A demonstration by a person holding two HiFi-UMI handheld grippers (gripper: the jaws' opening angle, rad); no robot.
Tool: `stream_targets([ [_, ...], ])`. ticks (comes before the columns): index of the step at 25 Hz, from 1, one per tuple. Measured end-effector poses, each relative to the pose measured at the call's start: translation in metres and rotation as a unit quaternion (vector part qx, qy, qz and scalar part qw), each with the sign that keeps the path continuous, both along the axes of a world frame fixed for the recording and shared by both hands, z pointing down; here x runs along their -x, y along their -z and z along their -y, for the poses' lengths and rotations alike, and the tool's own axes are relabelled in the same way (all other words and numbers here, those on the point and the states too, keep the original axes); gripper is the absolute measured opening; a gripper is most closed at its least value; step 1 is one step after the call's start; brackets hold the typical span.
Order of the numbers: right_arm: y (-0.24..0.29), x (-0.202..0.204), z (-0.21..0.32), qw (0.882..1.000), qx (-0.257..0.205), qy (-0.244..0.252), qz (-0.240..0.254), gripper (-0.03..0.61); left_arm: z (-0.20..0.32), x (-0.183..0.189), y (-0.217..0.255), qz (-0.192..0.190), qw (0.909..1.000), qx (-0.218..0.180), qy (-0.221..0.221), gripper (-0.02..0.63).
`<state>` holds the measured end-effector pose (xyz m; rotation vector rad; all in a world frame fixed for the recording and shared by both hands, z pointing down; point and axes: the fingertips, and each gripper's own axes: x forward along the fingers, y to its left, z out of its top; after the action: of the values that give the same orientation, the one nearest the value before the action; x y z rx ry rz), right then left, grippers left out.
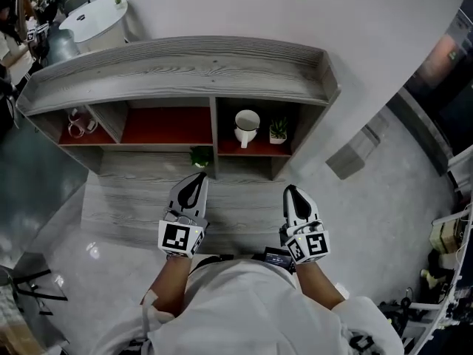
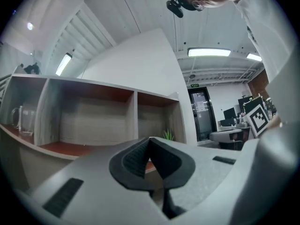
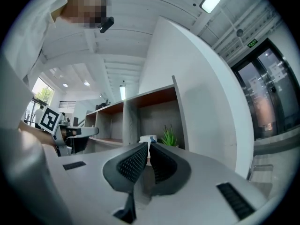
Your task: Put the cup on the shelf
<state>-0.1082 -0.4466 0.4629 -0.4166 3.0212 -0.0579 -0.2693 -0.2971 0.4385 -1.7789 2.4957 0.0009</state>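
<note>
**Shelf unit with cup, both grippers empty**

Item 1. Shelf (image 1: 177, 69): grey wood-grain unit standing at the back of the desk (image 1: 126, 213), against a white wall. Three open compartments in a row with red floors: a narrow one at the left, a wide one in the middle, one at the right.

Item 2. Cup (image 1: 247, 126): white, upright, standing on the floor of the right compartment, near its left divider. In the right gripper view its rim shows just above the jaw tips.

Item 3. Small potted plant (image 1: 278, 130): green, in a white pot, just beside the cup on its right, in the same compartment.

Item 4. Glass mugs (image 1: 77, 123): clear, in the left compartment; how many there are cannot be told.

Item 5. Second green plant (image 1: 200, 156): low, in front of the divider between the middle and right compartments.

Item 6. Left gripper (image 1: 199, 176): held level over the desk, well short of the shelf, pointing toward it. Jaws pressed together, nothing between them.

Item 7. Right gripper (image 1: 290, 189): level, beside the left one, pointing toward the right compartment. Jaws pressed together, holding nothing; apart from the cup.

Item 8. Round white table (image 1: 92, 19): far upper left in the head view, beyond the shelf, with a small vase on it.
</note>
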Motion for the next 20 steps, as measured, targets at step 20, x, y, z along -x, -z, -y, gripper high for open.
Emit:
stream_targets([
  [20,0.016,-0.087,-0.076,0.999,-0.025,-0.037,0.002,0.04,-0.086,-0.056,-0.041,-0.114,0.9921,0.008,-0.051,0.008],
])
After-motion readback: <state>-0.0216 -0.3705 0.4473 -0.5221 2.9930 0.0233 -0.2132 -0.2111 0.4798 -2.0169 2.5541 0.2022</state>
